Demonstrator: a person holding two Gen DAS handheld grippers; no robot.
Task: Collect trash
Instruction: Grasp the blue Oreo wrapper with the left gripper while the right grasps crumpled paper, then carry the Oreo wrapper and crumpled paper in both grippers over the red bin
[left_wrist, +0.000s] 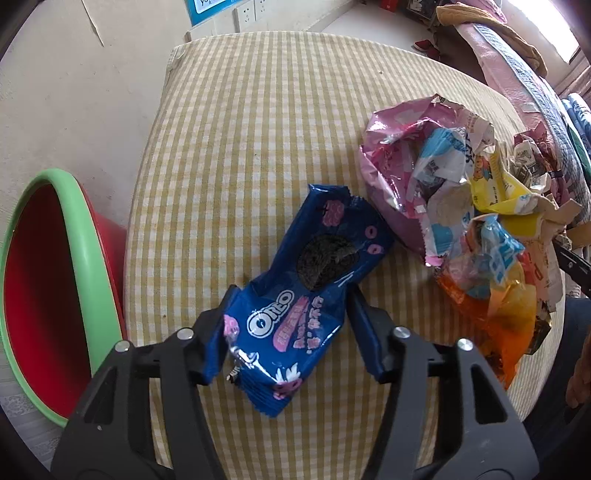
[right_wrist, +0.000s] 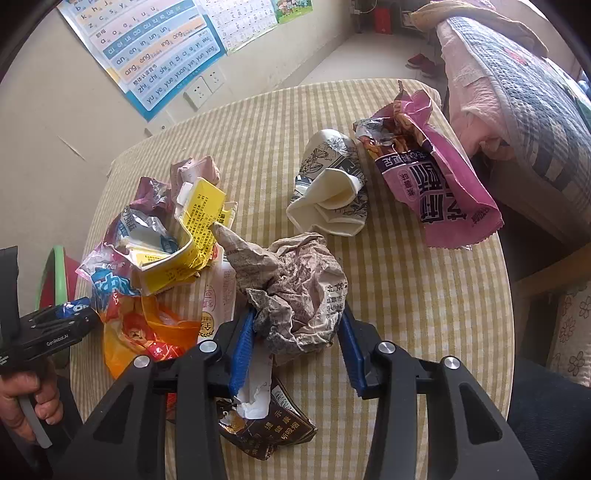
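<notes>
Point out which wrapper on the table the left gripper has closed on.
The blue Oreo wrapper, pinched between the left gripper pads. It lies apart from the pink, yellow and orange wrappers heaped to its right.

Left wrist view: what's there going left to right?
Red basin with green rim → blue Oreo wrapper → pink foil bag → yellow wrapper.

We look steeply down from both wrists, close over the checked tablecloth (left_wrist: 258, 129). Our left view faces the table's left end by a basin (left_wrist: 85, 258); both share the wrapper heap (right_wrist: 155, 258).
</notes>
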